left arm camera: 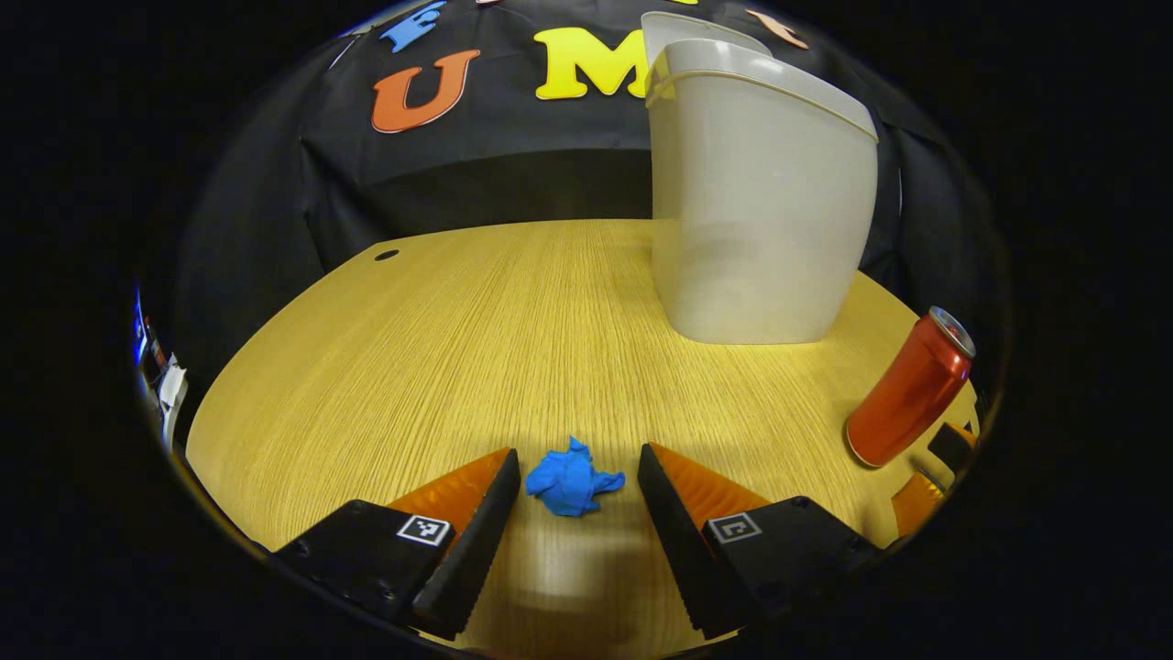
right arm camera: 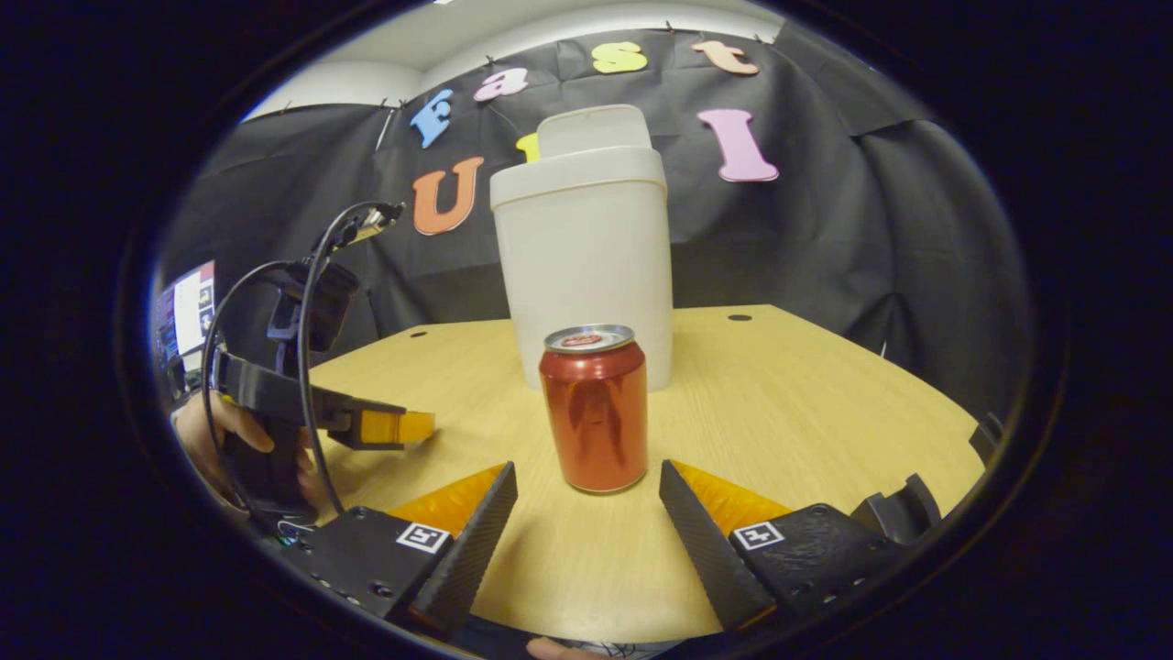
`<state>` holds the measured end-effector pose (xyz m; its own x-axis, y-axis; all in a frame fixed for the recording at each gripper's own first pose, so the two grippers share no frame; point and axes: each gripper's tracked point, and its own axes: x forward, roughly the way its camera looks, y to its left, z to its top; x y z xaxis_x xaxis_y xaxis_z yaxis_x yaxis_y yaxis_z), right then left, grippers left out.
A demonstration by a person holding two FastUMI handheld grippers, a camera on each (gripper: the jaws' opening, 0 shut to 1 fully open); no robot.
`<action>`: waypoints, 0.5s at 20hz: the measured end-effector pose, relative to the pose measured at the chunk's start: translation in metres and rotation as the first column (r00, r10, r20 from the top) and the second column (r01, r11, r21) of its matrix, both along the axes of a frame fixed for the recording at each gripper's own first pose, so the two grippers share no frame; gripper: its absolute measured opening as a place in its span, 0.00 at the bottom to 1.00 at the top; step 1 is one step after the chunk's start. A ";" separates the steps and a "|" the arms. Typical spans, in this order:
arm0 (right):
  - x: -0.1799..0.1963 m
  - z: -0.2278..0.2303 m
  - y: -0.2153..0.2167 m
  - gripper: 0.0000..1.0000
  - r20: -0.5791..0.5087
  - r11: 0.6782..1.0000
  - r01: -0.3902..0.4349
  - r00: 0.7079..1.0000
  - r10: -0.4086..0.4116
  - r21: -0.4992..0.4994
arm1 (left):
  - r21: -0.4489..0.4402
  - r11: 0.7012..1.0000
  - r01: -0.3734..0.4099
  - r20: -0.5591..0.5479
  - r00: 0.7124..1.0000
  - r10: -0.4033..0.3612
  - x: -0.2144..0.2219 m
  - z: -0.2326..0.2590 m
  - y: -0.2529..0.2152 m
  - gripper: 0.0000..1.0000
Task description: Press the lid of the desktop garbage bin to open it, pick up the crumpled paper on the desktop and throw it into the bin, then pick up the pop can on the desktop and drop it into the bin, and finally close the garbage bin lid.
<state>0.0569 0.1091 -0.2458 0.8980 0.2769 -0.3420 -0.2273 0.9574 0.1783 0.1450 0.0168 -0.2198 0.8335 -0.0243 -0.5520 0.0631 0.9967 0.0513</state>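
I see my left gripper (left arm camera: 579, 477) spread wide, low over the table (left arm camera: 440, 348), crumpled blue paper (left arm camera: 573, 480) between its fingertips, untouched. My right gripper (right arm camera: 586, 495) gapes just before the upright red can (right arm camera: 595, 408).

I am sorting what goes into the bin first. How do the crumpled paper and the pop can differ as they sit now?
The crumpled paper is a small blue irregular wad lying low; the pop can is a taller red metallic cylinder standing upright. The paper sits between the left gripper's open fingers; the can stands just ahead of the right gripper's. Both rest ungripped on the wooden table.
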 end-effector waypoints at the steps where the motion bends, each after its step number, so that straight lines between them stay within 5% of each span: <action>1: 0.001 0.001 -0.001 0.96 0.001 1.000 0.001 1.000 -0.001 -0.007 | -0.002 1.000 0.004 0.000 1.000 -0.004 0.001 0.000 -0.001 0.91; 10: 0.014 0.007 0.009 0.96 -0.027 0.998 -0.018 1.000 0.016 -0.063 | -0.024 0.999 0.025 0.005 1.000 -0.025 -0.003 -0.003 0.002 0.56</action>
<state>0.0711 0.1177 -0.2393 0.8837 0.2688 -0.3831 -0.2393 0.9630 0.1236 0.1424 0.0188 -0.2226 0.8352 -0.0585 -0.5468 0.0881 0.9957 0.0280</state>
